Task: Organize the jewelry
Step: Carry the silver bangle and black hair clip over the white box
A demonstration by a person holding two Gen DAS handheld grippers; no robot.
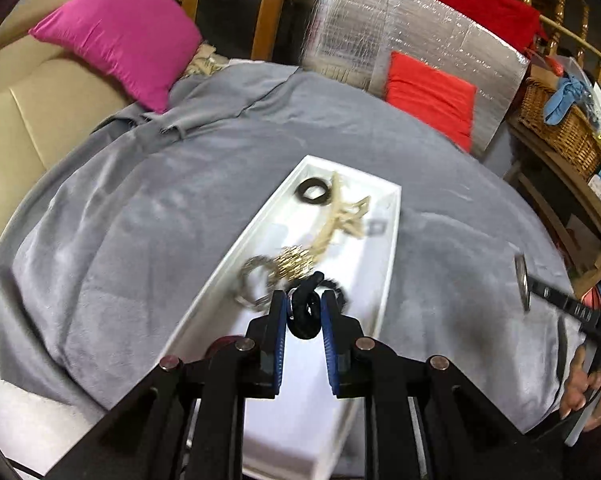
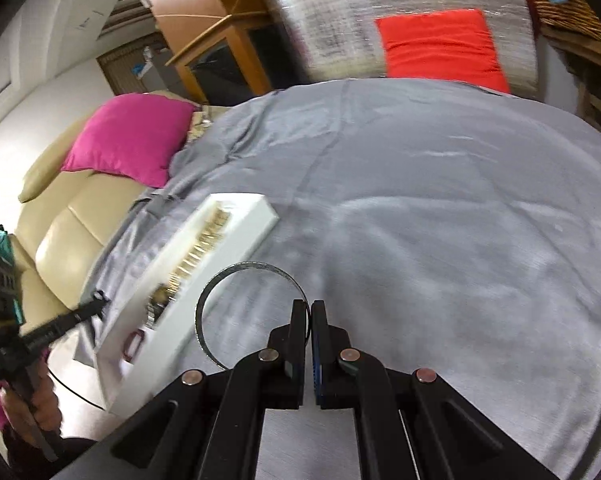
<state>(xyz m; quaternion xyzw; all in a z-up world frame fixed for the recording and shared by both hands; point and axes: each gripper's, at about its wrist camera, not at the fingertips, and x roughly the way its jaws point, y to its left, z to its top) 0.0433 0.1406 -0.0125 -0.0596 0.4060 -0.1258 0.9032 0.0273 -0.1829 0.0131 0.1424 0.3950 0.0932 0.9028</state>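
Observation:
A white tray [image 1: 384, 248] lies on the grey blanket [image 1: 140, 240]. In it are a black ring [image 1: 313, 191], a beige cord piece [image 1: 346, 216], a gold chain [image 1: 294, 262] and a silver bracelet [image 1: 250, 284]. My left gripper [image 1: 303, 300] hangs over the tray's near half, its blue pads shut on a black twisted band [image 1: 306, 318]. My right gripper [image 2: 310, 308] is shut on the rim of a thin silver bangle [image 2: 252, 266], held above the blanket just right of the tray [image 2: 236, 236]. The bangle [image 1: 521, 280] shows edge-on at the right of the left wrist view.
A pink cushion [image 1: 120, 36] rests on a beige sofa [image 1: 28, 120] at the back left. A red cushion [image 1: 428, 96] leans on a silver foil panel [image 1: 360, 20] behind the blanket. A wicker basket [image 1: 560, 120] stands at the far right. Right of the tray the blanket [image 2: 440, 200] lies flat.

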